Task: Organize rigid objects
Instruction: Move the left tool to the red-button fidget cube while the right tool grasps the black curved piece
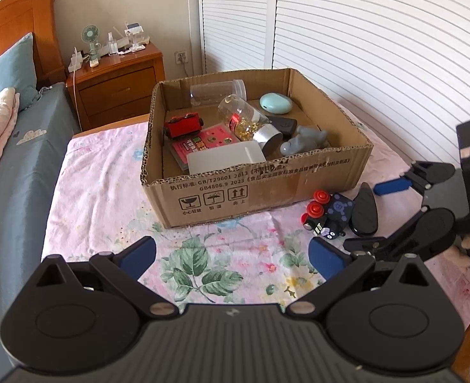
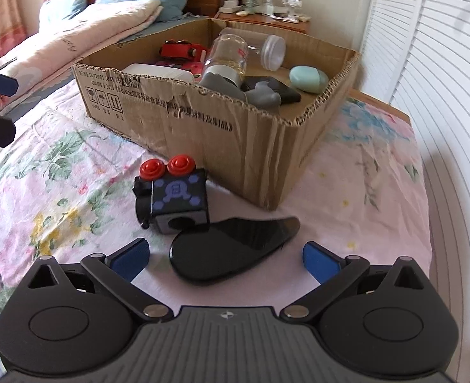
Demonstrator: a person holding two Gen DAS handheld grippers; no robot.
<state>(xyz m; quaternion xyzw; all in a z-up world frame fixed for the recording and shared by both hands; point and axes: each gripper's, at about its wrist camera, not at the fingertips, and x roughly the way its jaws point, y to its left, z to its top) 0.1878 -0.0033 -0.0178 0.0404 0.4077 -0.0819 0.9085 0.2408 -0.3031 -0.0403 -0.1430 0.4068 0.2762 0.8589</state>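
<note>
Right tongs [image 2: 225, 255], spread wide, hover over a black teardrop-shaped piece [image 2: 231, 249], possibly plastic, beside a toy train [image 2: 171, 198] and cardboard box [image 2: 222, 134]; left tongs [image 1: 231, 255] gape empty.

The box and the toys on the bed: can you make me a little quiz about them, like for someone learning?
1. True or false: the black toy train is inside the box.
2. Which thing lies closest in front of the right tongs? A) mint case B) black shell C) red toy
3. Fill in: both tongs, left too, are ____ and hold nothing.

Key
1. False: it sits on the sheet, outside the box.
2. B
3. open
</note>
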